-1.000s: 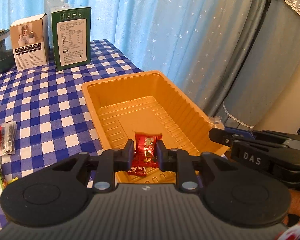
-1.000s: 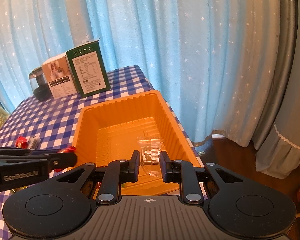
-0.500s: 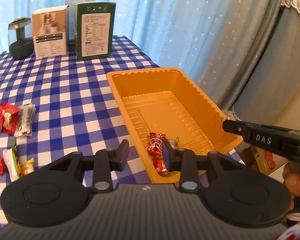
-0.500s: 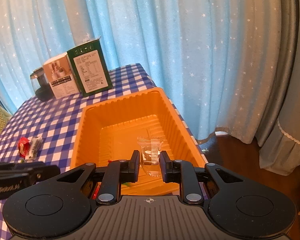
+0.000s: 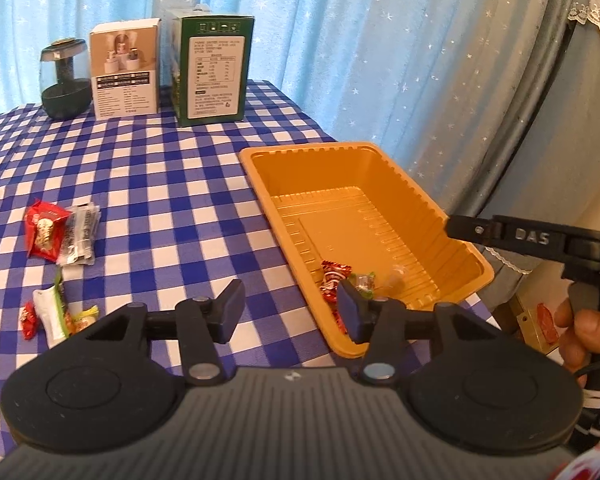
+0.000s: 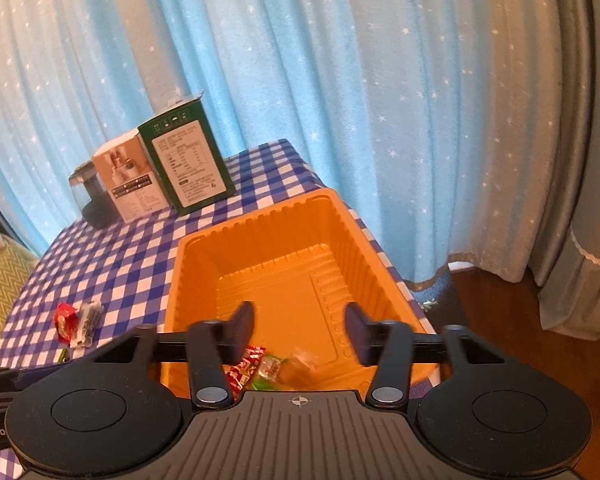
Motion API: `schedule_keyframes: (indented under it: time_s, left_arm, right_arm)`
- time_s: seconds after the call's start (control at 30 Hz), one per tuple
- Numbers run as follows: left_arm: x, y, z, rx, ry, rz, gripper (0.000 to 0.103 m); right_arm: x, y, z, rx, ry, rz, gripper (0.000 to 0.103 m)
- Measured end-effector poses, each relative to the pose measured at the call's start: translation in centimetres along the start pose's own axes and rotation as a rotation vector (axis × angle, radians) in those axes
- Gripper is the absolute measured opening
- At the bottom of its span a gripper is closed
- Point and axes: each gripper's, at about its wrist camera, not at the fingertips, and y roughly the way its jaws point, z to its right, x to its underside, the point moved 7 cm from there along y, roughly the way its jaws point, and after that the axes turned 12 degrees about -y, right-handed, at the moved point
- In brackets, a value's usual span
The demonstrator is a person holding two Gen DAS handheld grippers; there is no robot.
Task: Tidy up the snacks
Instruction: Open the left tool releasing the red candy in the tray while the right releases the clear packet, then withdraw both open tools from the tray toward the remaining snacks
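An orange plastic tray (image 5: 260, 168) stands at the right edge of the checked table; it also shows in the right wrist view (image 6: 260, 220). In its near end lie a red candy (image 5: 334, 274), a green-wrapped candy (image 5: 364, 280) and a clear wrapped snack (image 6: 300, 364). My left gripper (image 5: 290, 312) is open and empty, just left of the tray's near corner. My right gripper (image 6: 300, 330) is open and empty above the tray's near end. Loose snacks lie on the table at left: a red packet (image 5: 44, 234), a silver packet (image 5: 78, 238) and small candies (image 5: 56, 314).
A green box (image 5: 212, 70), a white box (image 5: 124, 72) and a dark glass jar (image 5: 64, 80) stand at the table's far edge before blue curtains. The table edge drops off right of the tray. The right gripper's finger (image 5: 500, 232) reaches over the tray's right rim.
Both grippers have opened. The left let go of the red candy and the right let go of the clear snack; both now lie in the tray. The left gripper drew back leftward.
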Motion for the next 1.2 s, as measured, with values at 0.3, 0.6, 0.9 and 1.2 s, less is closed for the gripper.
schedule_keyframes:
  time_s: [0.3,0.6,0.9,1.2]
  left_arm:
    - [1.1,-2.2,-1.7,-0.026,-0.022,0.008,0.053]
    - [2.1,-5.7,-3.8,-0.058,-0.032,0.043,0.064]
    - [3.0,-9.3,-8.3,-0.131,-0.084,0.074,0.07]
    - [3.4,-11.8,-12.9,-0.202,-0.15,0.1,0.07]
  right_arm:
    - [3.0,-3.1,-0.8,-0.004,0.021,-0.05,0.052]
    - [4.2,-5.6,-4.6,-0.039,-0.033,-0.064,0.053]
    - [5.1,-6.1,-9.2,-0.099,-0.106,-0.084,0.053]
    - [5.7,-5.8,-13.1,-0.157,-0.182,-0.096,0.053]
